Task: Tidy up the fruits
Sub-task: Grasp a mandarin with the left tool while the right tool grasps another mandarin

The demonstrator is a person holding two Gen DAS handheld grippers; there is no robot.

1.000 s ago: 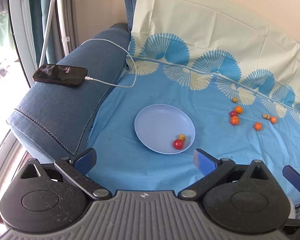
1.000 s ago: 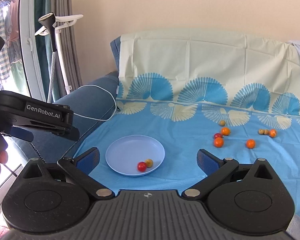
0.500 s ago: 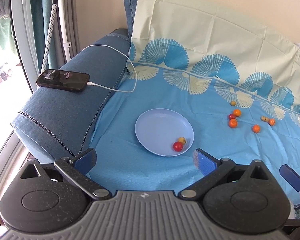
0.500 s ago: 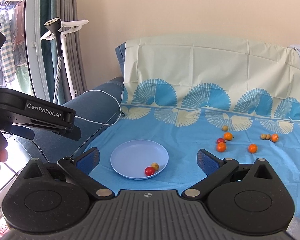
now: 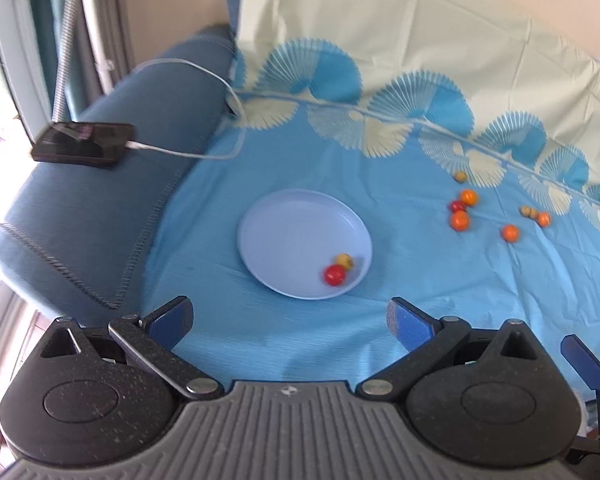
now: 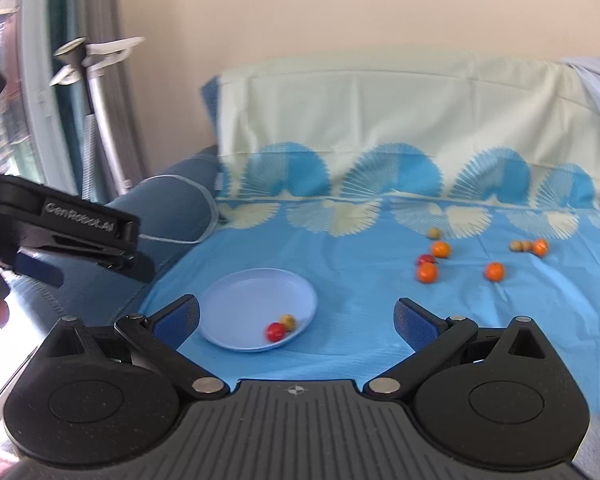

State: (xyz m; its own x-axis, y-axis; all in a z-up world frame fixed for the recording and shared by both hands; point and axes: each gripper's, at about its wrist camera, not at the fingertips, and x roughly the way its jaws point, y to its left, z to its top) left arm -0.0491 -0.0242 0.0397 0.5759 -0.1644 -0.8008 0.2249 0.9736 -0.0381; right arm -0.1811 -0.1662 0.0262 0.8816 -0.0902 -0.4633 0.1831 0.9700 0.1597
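Note:
A light blue plate (image 5: 284, 220) (image 6: 240, 292) lies on the blue cloth and holds a red fruit (image 5: 334, 275) (image 6: 276, 331) and a yellow fruit (image 5: 344, 259) (image 6: 287, 321). Several small orange, red and yellow fruits (image 5: 460, 221) (image 6: 427, 272) lie scattered on the cloth to the right of the plate. My left gripper (image 5: 290, 318) is open and empty, held back from the plate; its body shows in the right wrist view (image 6: 72, 236). My right gripper (image 6: 296, 318) is open and empty, near the plate's front.
A black phone (image 5: 83, 144) on a white cable (image 5: 204, 152) rests on the blue sofa arm (image 5: 80, 200). The sofa back is draped in a pale cloth (image 6: 380, 108). A garment steamer stand (image 6: 100, 80) and a window are at the left.
Both views have shifted slightly and blurred. The plate and fruits sit a little lower in the right wrist view. Both grippers stay open and empty.

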